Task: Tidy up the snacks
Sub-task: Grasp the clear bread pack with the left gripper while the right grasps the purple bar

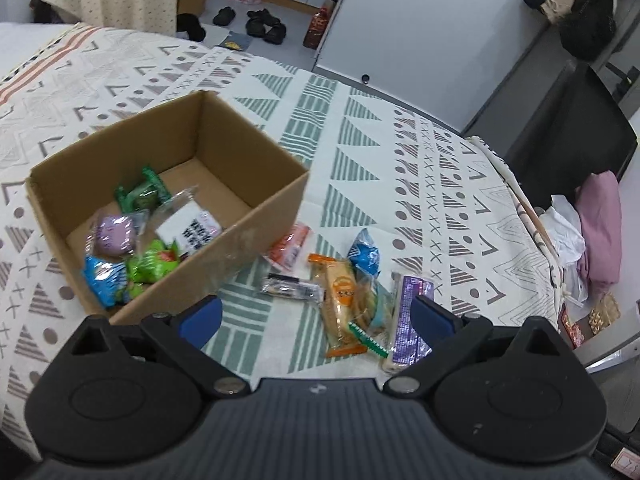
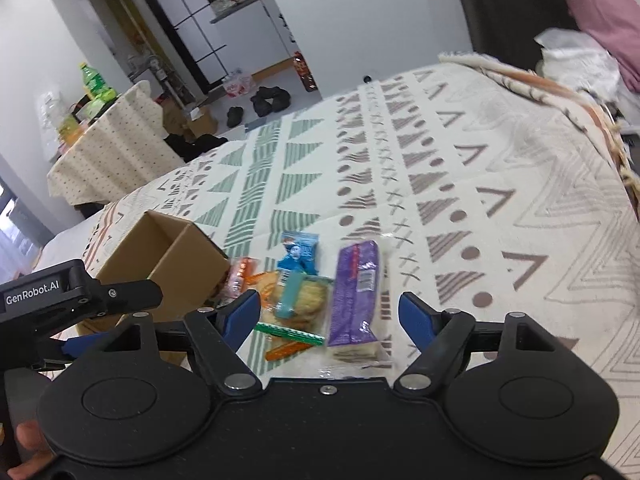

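Observation:
An open cardboard box (image 1: 256,216) stands on the patterned bedspread and holds several wrapped snacks, among them a purple one (image 1: 114,234) and a green one (image 1: 154,260). To its right lie loose snacks: a red packet (image 1: 290,246), a blue packet (image 1: 366,254), a dark packet (image 1: 292,286), an orange bread packet (image 1: 344,304) and a long purple packet (image 1: 410,316). My left gripper (image 1: 316,318) hangs open just above and in front of this heap, holding nothing. My right gripper (image 2: 329,316) is open too. The purple packet (image 2: 356,292) and a cookie packet (image 2: 300,304) lie flat on the bedspread between its fingers.
The bedspread (image 2: 500,168) stretches far to the right and back. The box (image 2: 168,256) is left of the heap, with the left tool's black housing (image 2: 48,296) beside it. Beyond the bed lie shoes (image 1: 266,24) on the floor, a cloth-covered table (image 2: 112,148) and a pink pillow (image 1: 600,224).

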A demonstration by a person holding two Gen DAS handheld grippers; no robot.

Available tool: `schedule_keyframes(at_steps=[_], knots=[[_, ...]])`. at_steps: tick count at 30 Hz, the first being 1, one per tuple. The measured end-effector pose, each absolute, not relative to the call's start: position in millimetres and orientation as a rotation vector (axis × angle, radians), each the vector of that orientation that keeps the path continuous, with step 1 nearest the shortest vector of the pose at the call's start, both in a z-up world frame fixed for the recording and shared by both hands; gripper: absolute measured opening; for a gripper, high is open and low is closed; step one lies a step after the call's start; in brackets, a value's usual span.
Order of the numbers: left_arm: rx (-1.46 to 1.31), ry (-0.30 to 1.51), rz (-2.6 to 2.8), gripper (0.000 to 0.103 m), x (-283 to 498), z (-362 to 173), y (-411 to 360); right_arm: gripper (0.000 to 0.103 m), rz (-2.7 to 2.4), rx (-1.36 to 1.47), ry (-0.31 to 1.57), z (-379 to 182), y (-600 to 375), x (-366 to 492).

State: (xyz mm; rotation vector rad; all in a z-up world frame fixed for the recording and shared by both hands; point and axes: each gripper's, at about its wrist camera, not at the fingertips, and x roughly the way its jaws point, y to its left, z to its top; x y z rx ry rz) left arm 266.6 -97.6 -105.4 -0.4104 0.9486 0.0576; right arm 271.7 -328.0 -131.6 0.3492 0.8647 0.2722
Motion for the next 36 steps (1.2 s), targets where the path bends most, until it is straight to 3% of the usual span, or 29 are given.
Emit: schedule_keyframes(at_steps=[8,11,16,22,36], knots=[[-0.404,0.950,0.028,0.093,287,-121,-116,0.060,0.264,0.431,0.930,-149,-334,279],[-0.401,0.974,0.011,0.085,297,-130,-122,0.055,0.256,0.448,0.954,-157,-335,285],[-0.399,1.019,-0.015,0.062,314,-147,-130,0.047,0.253,0.462,0.995,-170,-332,296],[-0.378,1.062,-0.043,0.048,331,-166,-143,0.044,0.254,0.471,1.023,-181,-330,306],[-0.289,1.120,-0.051,0.048,356,-186,-170,0.039,0.260,0.457,1.098,-209,-324,325]])
